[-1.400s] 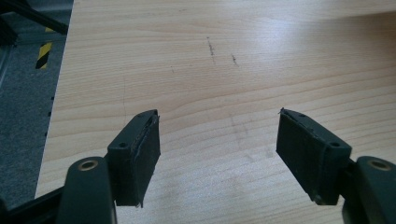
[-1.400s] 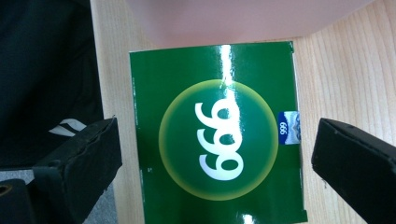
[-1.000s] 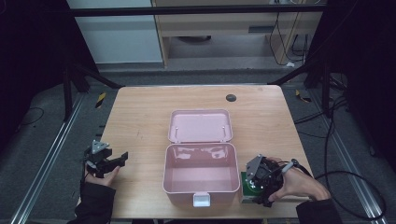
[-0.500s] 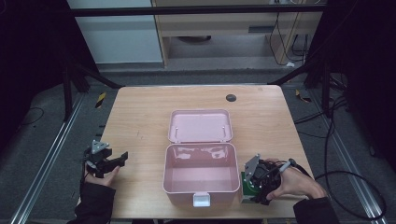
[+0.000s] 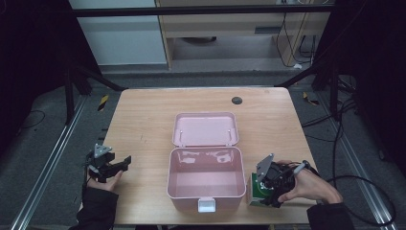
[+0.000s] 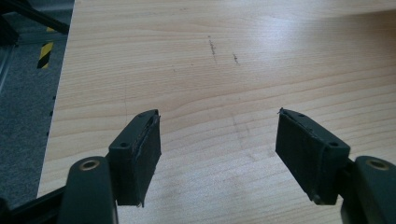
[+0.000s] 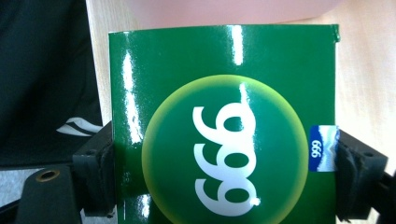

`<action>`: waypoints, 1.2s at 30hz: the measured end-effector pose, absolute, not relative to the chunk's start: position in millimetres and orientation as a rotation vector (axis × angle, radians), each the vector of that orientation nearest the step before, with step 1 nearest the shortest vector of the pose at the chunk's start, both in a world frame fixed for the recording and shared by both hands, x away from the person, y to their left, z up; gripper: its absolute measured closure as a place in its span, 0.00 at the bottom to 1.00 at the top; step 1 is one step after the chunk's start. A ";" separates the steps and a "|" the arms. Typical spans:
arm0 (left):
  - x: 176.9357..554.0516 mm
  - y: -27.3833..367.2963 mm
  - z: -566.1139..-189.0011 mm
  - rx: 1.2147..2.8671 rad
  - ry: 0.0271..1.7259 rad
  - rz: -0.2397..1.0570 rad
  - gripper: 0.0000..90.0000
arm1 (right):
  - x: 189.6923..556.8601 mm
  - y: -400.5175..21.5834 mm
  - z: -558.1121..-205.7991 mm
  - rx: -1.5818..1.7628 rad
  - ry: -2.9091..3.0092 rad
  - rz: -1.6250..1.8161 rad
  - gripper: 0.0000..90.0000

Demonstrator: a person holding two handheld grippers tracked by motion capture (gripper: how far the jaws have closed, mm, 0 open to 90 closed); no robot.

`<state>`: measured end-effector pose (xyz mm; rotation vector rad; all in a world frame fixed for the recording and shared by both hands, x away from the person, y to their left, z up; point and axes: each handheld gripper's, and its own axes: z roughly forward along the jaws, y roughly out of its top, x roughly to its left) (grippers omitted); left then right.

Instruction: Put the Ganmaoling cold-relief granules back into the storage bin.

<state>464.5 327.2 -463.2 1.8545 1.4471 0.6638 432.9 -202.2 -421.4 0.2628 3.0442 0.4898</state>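
The right gripper (image 7: 224, 168) has its jaws clamped on the green box (image 7: 224, 121), one pad pressed to each side of it, having just been closing in on it. The glossy face with the yellow-green disc and white numerals sits square between the pads, a small blue label at one edge. From the high view, that green box (image 5: 256, 191) rests on the surface near its front edge, just beside the right wall of the open pink case (image 5: 206, 179), and the right gripper (image 5: 269, 184) sits over it with the person's hand behind. The case's lid lies flat, hinged back away from the person. Over on the left, the left gripper (image 6: 217, 154) hangs with jaws spread wide, bare wood grain between them. In the high view the left gripper (image 5: 112, 165) sits near the surface's left edge, well apart from the case.
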 end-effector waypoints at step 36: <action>466.0 325.6 -465.3 1.867 1.455 0.657 0.34 | 433.2 -219.6 -314.3 0.316 2.865 0.672 0.18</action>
